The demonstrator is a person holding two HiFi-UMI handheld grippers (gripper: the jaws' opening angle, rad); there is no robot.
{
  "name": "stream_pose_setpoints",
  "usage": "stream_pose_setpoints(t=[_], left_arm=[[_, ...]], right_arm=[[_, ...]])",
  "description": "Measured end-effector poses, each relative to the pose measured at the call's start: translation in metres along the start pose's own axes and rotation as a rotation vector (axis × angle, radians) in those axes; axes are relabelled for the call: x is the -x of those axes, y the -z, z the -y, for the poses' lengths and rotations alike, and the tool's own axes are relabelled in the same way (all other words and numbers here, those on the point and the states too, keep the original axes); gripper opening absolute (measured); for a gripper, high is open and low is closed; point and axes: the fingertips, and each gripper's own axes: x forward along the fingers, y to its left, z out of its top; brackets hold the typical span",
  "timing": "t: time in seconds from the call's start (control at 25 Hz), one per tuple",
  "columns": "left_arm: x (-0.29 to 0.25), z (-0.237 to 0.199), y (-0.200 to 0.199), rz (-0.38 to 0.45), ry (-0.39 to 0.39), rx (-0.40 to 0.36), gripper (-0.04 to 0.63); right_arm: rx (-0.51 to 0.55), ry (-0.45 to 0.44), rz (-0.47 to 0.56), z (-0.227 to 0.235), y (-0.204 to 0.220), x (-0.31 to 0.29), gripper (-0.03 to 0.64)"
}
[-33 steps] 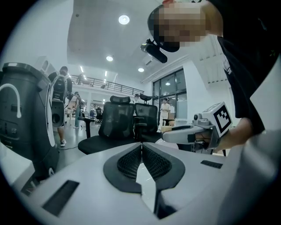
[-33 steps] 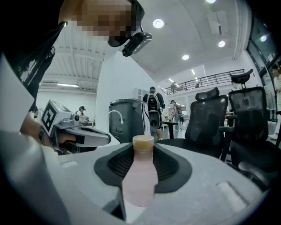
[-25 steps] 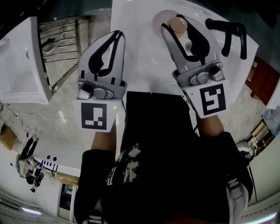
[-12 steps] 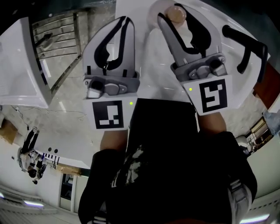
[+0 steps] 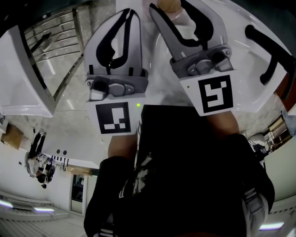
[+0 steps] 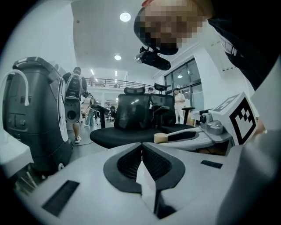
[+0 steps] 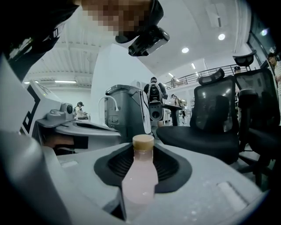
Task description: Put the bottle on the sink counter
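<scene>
A pale pink bottle point(image 7: 139, 180) with a tan cap point(image 7: 143, 141) stands between the jaws of my right gripper point(image 7: 143, 154), which is shut on its body. In the head view the bottle point(image 5: 181, 17) is at the top edge, held by the right gripper point(image 5: 173, 10) over the white sink counter point(image 5: 155, 60). My left gripper point(image 5: 125, 15) is beside it on the left, shut and holding nothing. In the left gripper view its jaws meet point(image 6: 141, 151), and the bottle's cap point(image 6: 160, 138) shows to the right.
A black faucet point(image 5: 268, 51) rises from the counter on the right. A metal rack point(image 5: 53, 39) and a white fixture point(image 5: 21, 78) lie to the left over marble floor. Office chairs point(image 7: 221, 118) and a dark grey machine point(image 6: 37, 114) stand in the room beyond.
Both grippers have moved forward over the counter, so the bottle's cap now sits at the top edge of the head view. The faucet has shifted right. The grip is unchanged.
</scene>
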Motion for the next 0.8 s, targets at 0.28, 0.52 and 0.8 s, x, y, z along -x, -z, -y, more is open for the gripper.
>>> stream_pose_setpoints(t=[0.28, 0.52, 0.8], left_arm=[[-0.01, 0.006, 0.014, -0.019, 0.017, 0.008, 0.02], [-0.011, 0.004, 0.025, -0.044, 0.026, 0.014, 0.02], [-0.006, 0.003, 0.028, -0.051, 0.029, 0.016, 0.02]], right_arm=[[0.003, -0.007, -0.017, 0.0, 0.016, 0.001, 0.13], [0.046, -0.002, 0.031, 0.0, 0.02, 0.002, 0.132], [0.075, 0.024, 0.075, -0.003, 0.017, 0.0, 0.14]])
